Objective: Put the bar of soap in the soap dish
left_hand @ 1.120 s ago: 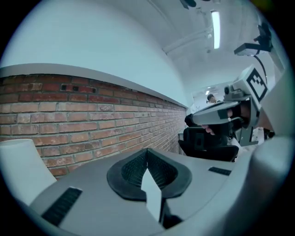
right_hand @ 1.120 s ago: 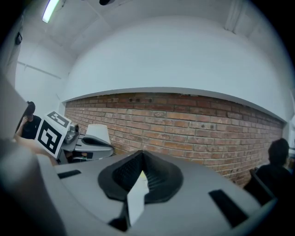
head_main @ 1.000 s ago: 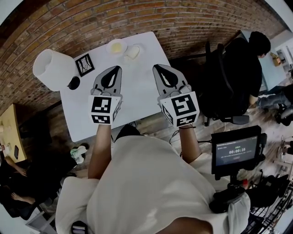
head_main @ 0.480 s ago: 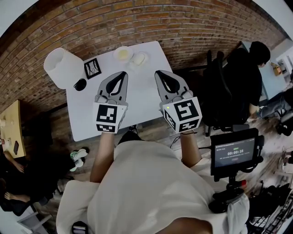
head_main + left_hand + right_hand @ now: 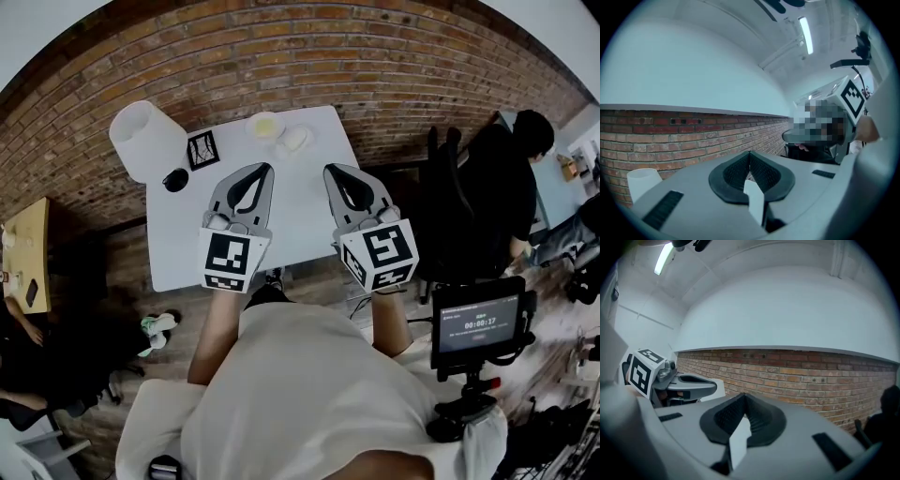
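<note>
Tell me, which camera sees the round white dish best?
The head view: the round white dish sits in plain sight at the table's far edge. Neither gripper view shows it, only brick wall.

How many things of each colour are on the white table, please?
White: 3, tall cylinder, round dish, pale lump
Yellowish: 1, soap in the dish
Black: 1, small object
Black-and-white: 1, square card
Total: 6

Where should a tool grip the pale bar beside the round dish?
Probably across the short width of the pale bar, coming from above: it lies flat on the table, with the round dish close on its left. Its finer shape is too small to tell.
</note>
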`<state>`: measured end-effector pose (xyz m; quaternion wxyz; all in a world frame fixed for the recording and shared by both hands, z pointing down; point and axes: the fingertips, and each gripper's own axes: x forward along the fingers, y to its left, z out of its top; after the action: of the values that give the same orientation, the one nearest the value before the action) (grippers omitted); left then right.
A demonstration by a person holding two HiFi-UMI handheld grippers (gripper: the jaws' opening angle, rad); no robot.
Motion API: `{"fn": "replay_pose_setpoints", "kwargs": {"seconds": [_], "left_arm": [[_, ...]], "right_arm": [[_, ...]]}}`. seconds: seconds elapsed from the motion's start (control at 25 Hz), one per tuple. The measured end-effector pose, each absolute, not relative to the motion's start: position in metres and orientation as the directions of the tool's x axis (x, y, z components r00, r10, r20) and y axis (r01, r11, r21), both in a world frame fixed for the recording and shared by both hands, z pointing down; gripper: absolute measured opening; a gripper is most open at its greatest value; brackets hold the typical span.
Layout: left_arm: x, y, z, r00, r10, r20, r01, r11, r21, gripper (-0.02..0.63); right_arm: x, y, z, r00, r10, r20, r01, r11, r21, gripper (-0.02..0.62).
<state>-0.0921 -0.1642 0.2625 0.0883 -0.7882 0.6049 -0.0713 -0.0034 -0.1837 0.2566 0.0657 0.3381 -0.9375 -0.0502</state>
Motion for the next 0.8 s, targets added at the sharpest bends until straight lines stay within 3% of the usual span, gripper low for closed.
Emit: {"fn": "replay_pose_setpoints", "kwargs": {"seconds": [0.8], "left_arm": [[-0.09, -0.146, 0.224, 0.247, -0.965, -0.087, -0.943, -0.218, -0.253, 0.008]], "right_arm": [[-0.011, -0.167, 0.215, -0.795, -0.606, 0.011, -0.595, 0.784, 0.179, 0.003]]}}
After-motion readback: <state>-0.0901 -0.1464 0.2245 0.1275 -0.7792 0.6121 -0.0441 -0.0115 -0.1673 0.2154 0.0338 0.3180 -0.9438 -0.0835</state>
